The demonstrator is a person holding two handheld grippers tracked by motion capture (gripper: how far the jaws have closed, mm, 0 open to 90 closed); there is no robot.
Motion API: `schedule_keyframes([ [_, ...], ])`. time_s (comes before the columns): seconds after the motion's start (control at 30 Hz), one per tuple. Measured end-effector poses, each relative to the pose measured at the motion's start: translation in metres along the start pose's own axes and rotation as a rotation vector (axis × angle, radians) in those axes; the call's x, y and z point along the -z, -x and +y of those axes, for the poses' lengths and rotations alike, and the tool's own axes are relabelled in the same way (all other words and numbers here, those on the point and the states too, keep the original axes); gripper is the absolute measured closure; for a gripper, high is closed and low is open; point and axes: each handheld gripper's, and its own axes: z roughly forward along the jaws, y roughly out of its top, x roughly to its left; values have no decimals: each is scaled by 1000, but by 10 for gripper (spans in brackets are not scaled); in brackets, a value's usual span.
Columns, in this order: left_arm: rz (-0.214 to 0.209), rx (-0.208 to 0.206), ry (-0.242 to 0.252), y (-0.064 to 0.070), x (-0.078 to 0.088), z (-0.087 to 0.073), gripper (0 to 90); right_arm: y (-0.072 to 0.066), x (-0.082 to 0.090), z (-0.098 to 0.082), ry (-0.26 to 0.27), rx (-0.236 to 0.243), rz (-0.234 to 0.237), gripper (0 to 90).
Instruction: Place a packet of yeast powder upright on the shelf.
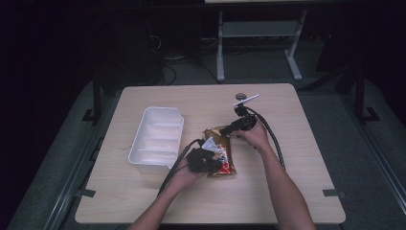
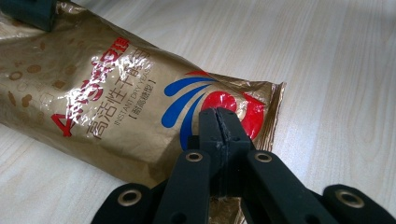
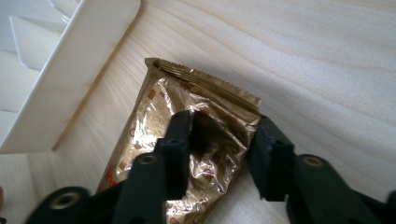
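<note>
A gold foil packet (image 1: 221,149) with red and blue print lies on the wooden table (image 1: 287,191), right of a white tray. My left gripper (image 1: 214,164) is at the packet's near end. In the left gripper view its jaws (image 2: 222,125) are pressed together on the printed end of the packet (image 2: 107,93). My right gripper (image 1: 227,131) is at the far end. In the right gripper view its jaws (image 3: 224,122) stand on either side of the packet (image 3: 187,84) just below the crimped seal, squeezing the crumpled foil between them.
The white tray (image 1: 143,125), divided into compartments, stands just left of the packet; its rim (image 3: 74,70) is close to the right gripper. Black cables trail from both grippers across the table. Bare wood lies to the right and along the front edge.
</note>
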Motion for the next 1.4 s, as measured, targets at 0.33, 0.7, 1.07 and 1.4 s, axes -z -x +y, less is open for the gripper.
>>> schedule_keyframes([
  [0.33, 52, 54, 64, -2, 5, -5, 604, -12, 12, -2, 48, 75, -38, 894],
  [0.7, 74, 267, 145, -18, 8, -19, 294, -32, 51, -11, 152, 187, -20, 896],
  [1.07, -7, 347, 201, -28, 3, -22, 254, -71, 85, -25, 229, 343, 14, 896],
  [1.4, -104, 285, 239, -20, 3, -17, 533, -84, 97, -39, 259, 411, 50, 889],
])
